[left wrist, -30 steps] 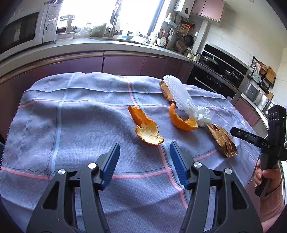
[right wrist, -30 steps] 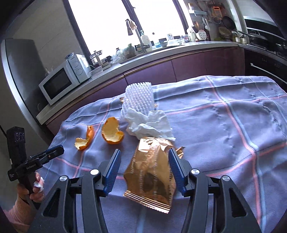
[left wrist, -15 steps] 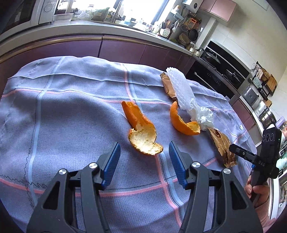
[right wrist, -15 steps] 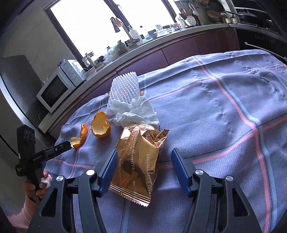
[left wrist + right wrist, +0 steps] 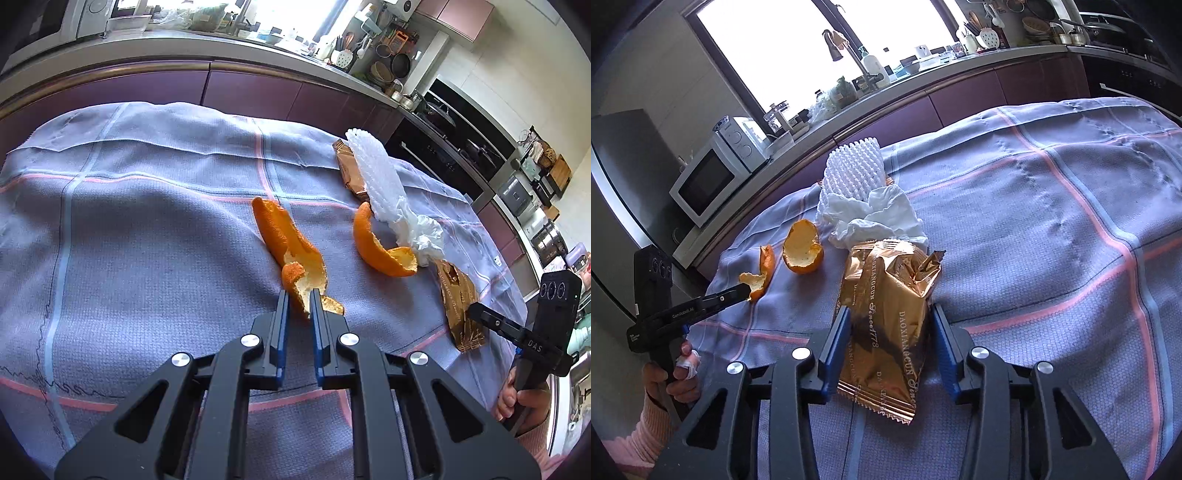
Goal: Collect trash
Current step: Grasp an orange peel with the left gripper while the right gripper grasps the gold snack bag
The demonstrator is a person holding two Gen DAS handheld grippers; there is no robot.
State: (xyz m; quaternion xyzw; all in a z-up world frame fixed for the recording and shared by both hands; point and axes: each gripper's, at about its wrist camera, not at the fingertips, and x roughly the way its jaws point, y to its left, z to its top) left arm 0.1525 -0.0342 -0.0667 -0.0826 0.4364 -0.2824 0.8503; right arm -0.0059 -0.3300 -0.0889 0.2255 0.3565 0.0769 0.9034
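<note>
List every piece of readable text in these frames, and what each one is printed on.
"DAOXIANGCUN Since 1773": gold snack wrapper, repeated.
"GenRobot.AI": left hand-held gripper, on its side.
"DAS": right hand-held gripper, on its arm.
Microwave label: too small to read.

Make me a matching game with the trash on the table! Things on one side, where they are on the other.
Things:
1. long orange peel
2. gold wrapper
3. crumpled tissue
4. cup-shaped orange peel

Places:
A. between the right gripper's blue jaws
B. pinched at its near end by the left gripper
C. lying free on the cloth, between the other peel and the tissue
D. against the white foam net, just behind the wrapper

Pairs: 1-B, 2-A, 3-D, 4-C
</note>
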